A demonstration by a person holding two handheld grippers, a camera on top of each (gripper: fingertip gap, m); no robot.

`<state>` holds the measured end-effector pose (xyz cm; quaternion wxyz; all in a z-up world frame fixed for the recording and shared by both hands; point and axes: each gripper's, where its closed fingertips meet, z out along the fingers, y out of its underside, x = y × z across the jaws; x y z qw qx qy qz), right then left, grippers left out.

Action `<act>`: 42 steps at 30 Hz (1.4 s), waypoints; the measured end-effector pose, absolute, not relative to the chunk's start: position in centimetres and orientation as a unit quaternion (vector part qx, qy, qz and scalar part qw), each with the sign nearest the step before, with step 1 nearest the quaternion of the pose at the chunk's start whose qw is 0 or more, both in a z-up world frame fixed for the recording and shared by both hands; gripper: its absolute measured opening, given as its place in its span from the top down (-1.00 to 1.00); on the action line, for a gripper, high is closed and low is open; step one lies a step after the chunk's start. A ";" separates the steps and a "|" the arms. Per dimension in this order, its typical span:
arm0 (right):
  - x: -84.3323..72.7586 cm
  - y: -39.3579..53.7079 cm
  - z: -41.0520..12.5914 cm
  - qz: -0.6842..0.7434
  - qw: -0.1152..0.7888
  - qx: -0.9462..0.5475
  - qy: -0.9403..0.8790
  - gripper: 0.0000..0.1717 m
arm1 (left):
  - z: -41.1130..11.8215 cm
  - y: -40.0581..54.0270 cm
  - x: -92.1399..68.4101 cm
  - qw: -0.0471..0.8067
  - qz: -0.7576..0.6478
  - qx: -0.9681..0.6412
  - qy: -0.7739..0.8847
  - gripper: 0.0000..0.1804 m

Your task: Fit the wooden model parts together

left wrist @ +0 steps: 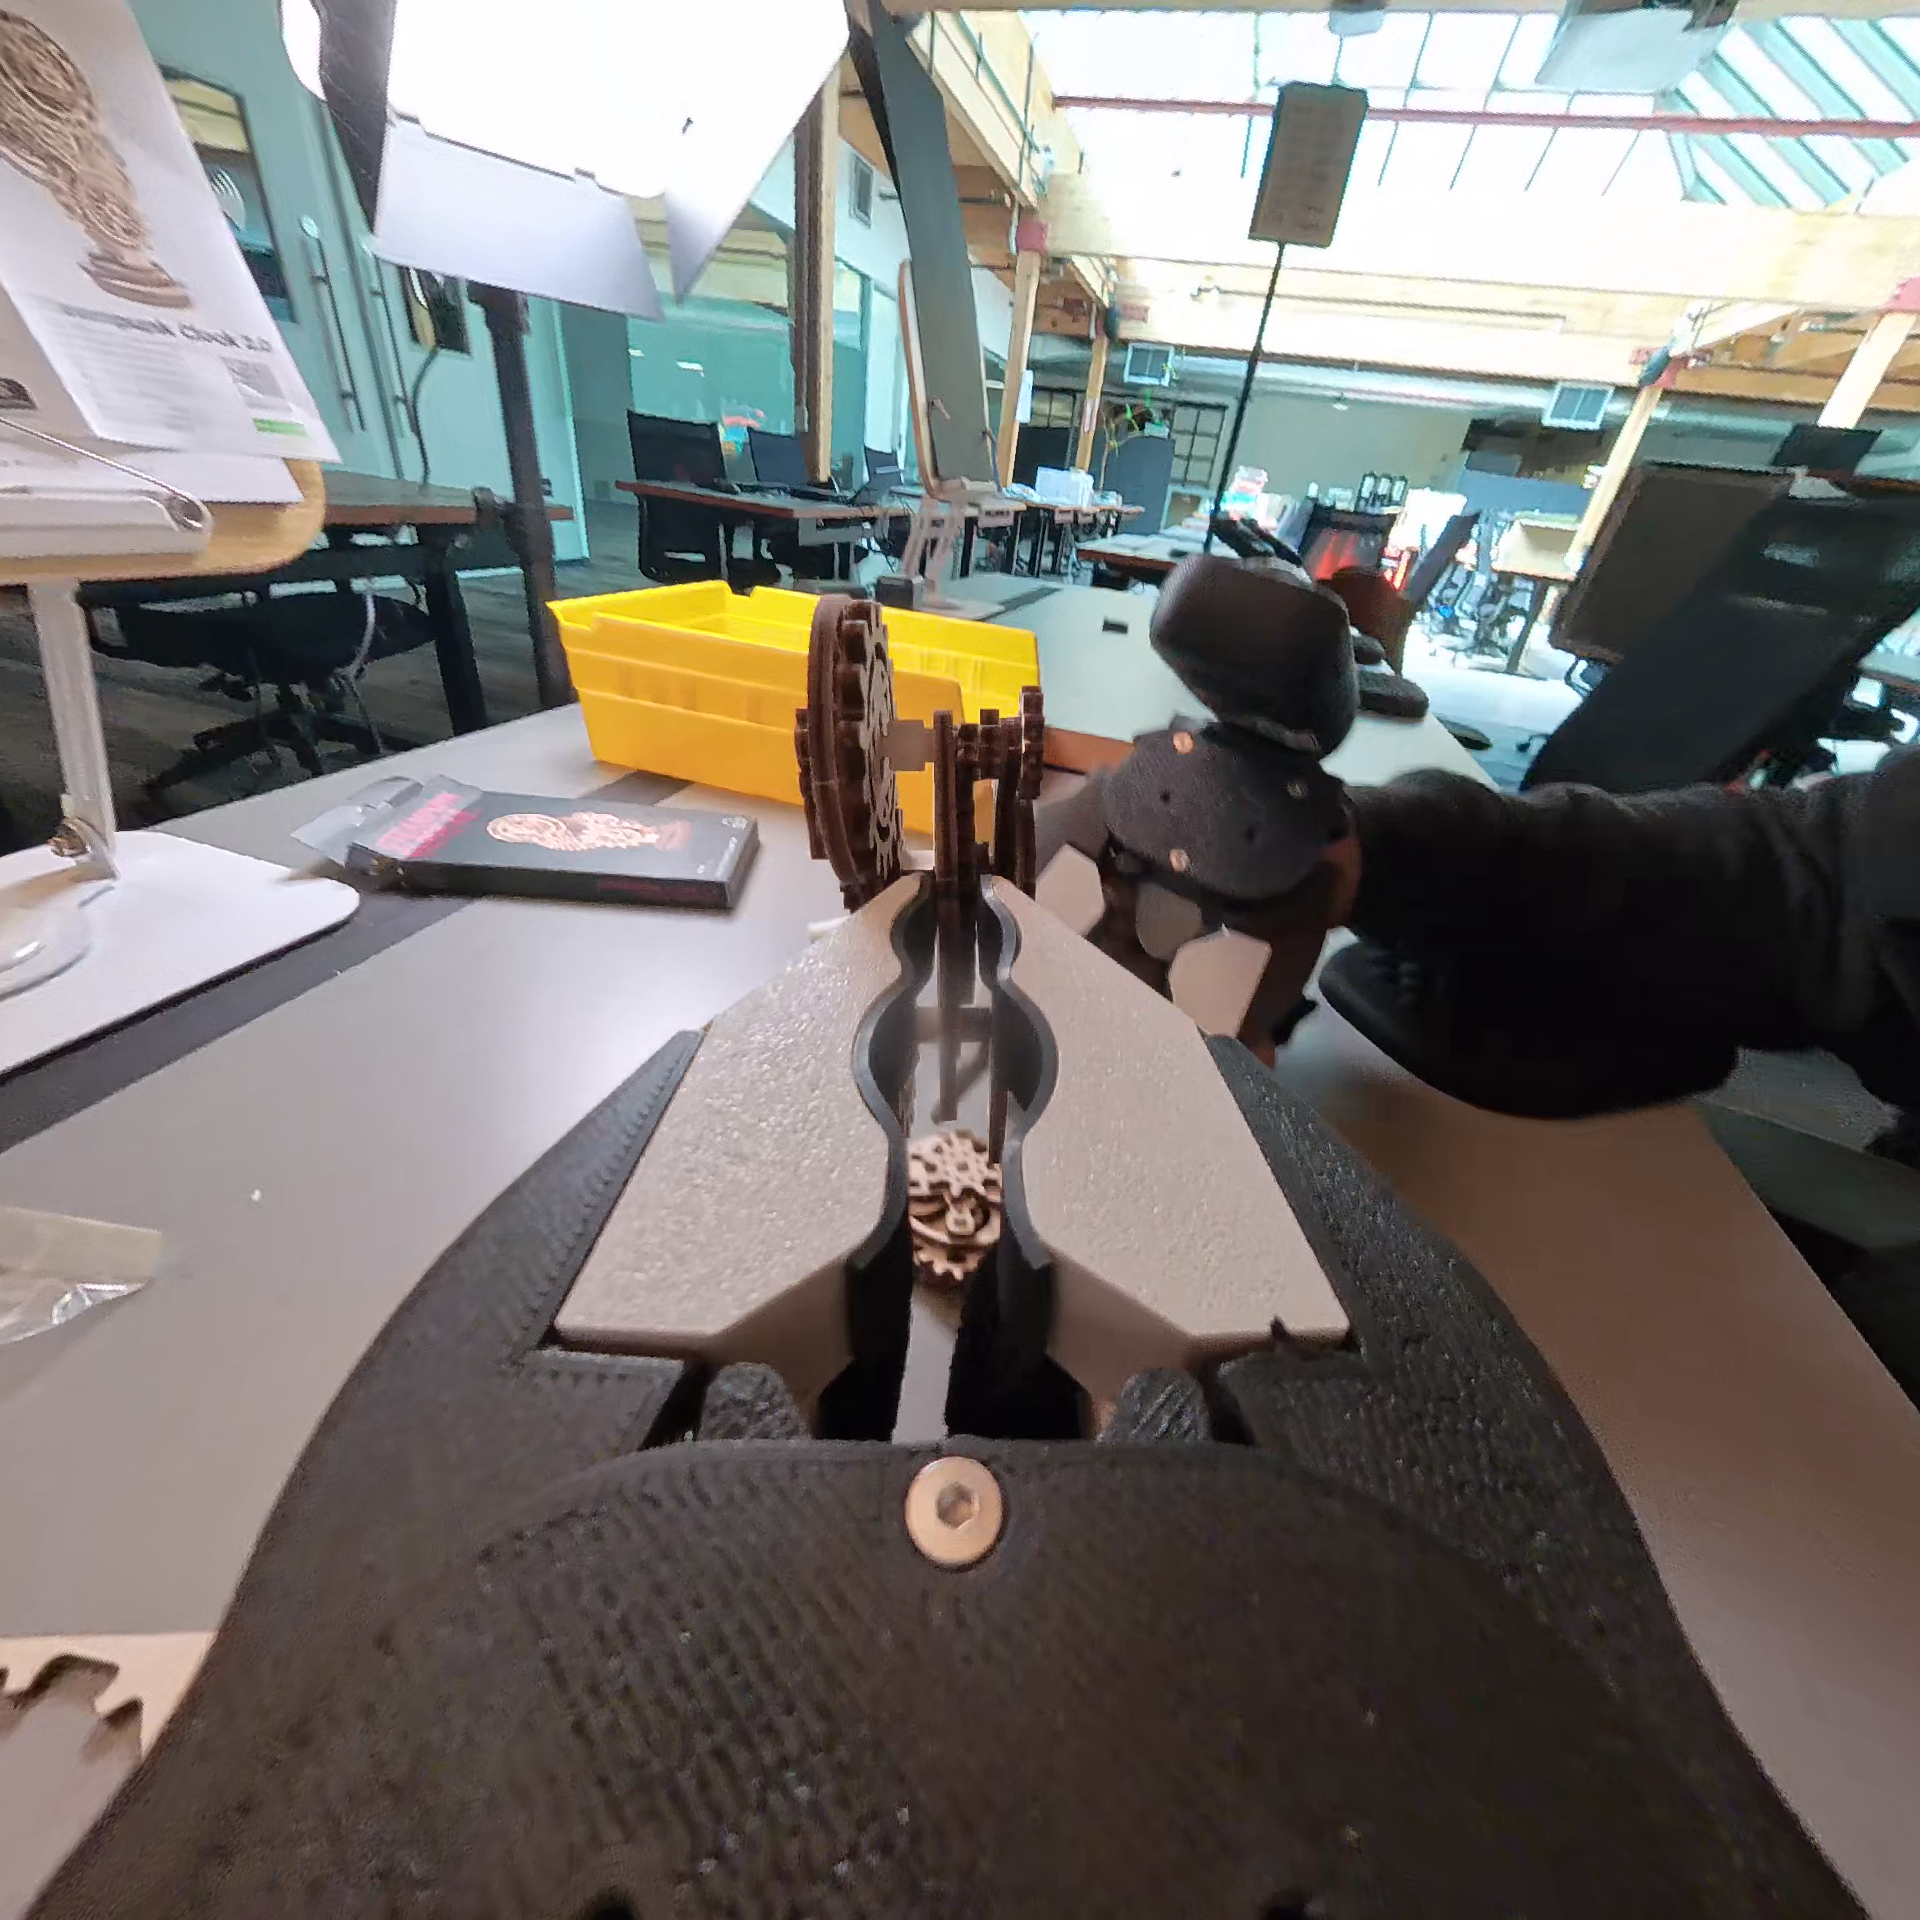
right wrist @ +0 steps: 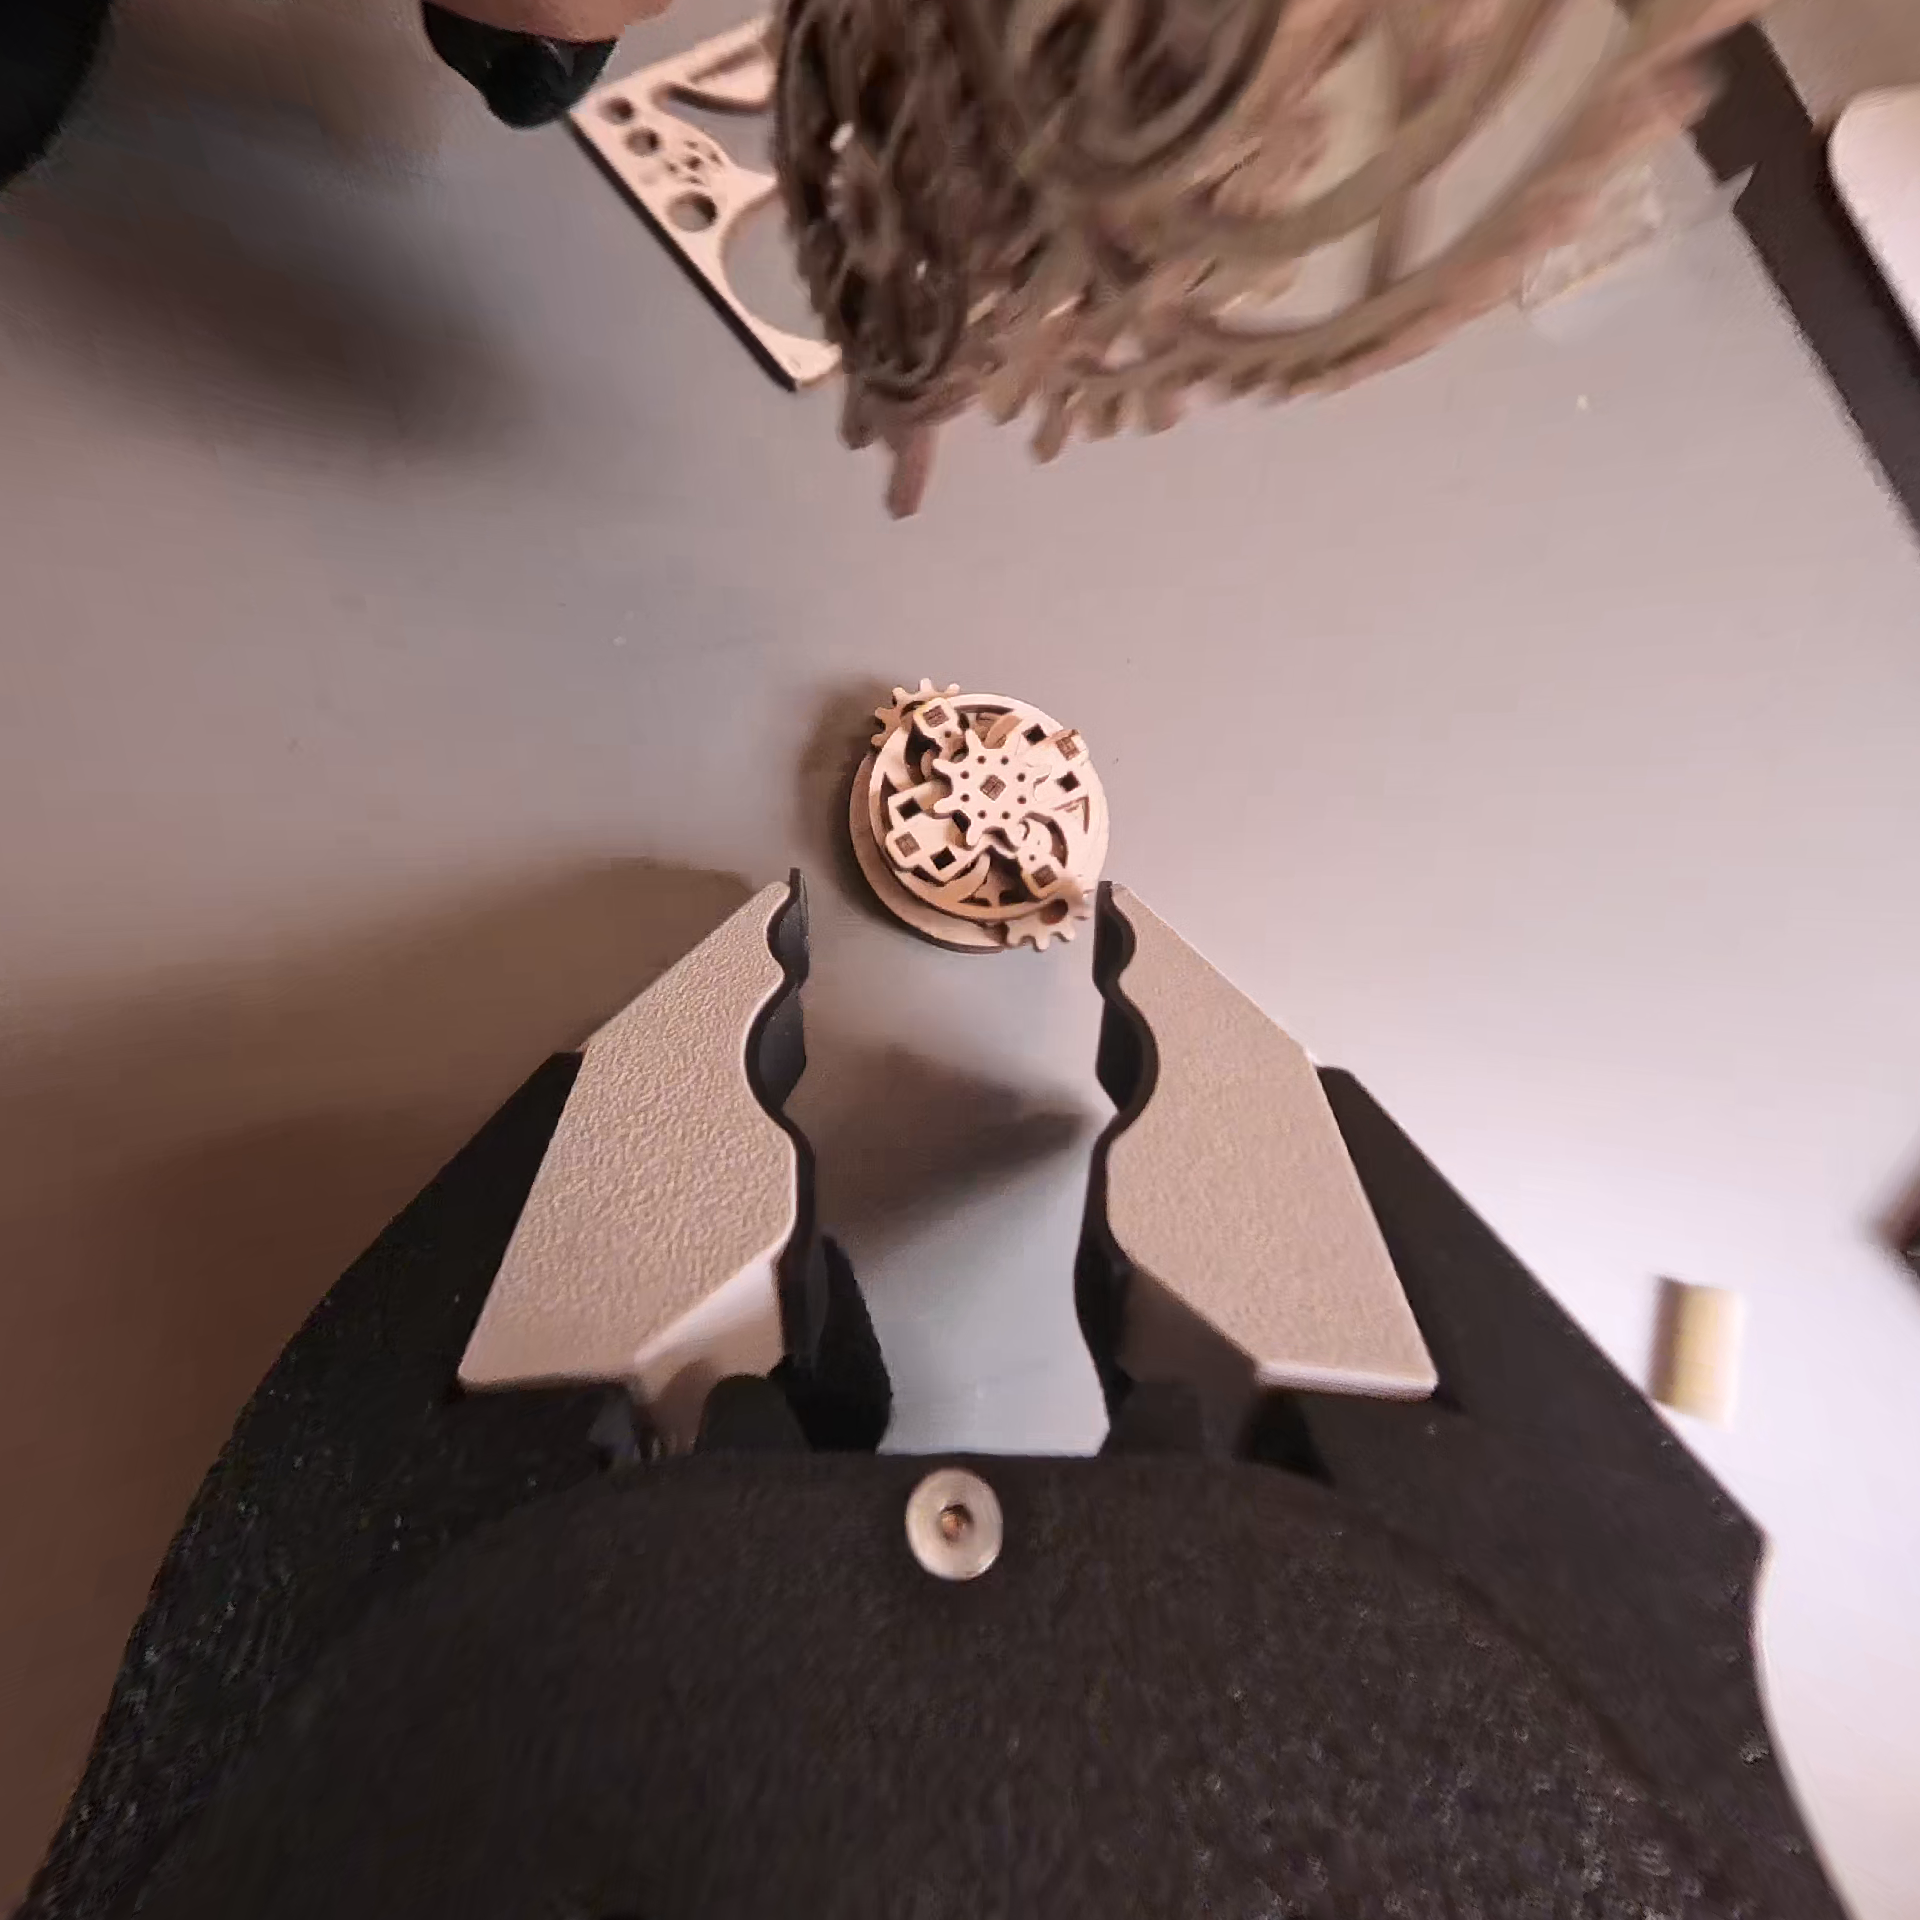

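My left gripper (left wrist: 956, 888) is shut on an upright wooden gear assembly (left wrist: 914, 769), which it holds above the grey table (left wrist: 416, 1091). The same assembly shows blurred at the top of the right wrist view (right wrist: 1195, 208). A small round wooden gear disc (right wrist: 982, 816) lies flat on the table; it also shows between my left fingers (left wrist: 954, 1210). My right gripper (right wrist: 951, 888) is open and points down at the disc, with its fingertips on either side of the disc's near edge and not closed on it. It shows at the right of the left wrist view (left wrist: 1148, 935), held by a black-gloved hand (left wrist: 1558, 935).
A yellow bin (left wrist: 727, 665) and a black box (left wrist: 561, 847) sit behind the held assembly. A paper sheet on a white stand (left wrist: 125, 260) is at the left. A cut-out wooden sheet (right wrist: 707, 208) and a small wooden block (right wrist: 1699, 1351) lie on the table. Tip to tip, the grippers are about 15 cm apart.
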<state>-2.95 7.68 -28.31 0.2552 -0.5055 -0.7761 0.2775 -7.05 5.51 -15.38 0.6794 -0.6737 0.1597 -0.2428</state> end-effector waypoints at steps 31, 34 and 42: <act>-5.7 10.2 -20.1 0.502 0.265 -0.415 -0.711 0.50 | -16.6 8.9 -5.2 0.674 -0.201 -0.682 0.202 0.95; -6.2 10.4 -19.9 0.503 0.259 -0.409 -0.716 0.57 | -16.9 9.1 -6.1 0.669 -0.206 -0.689 0.187 0.95; -6.7 10.6 -21.3 0.498 0.237 -0.406 -0.728 0.57 | -18.6 9.2 -7.1 0.627 -0.224 -0.725 0.176 0.91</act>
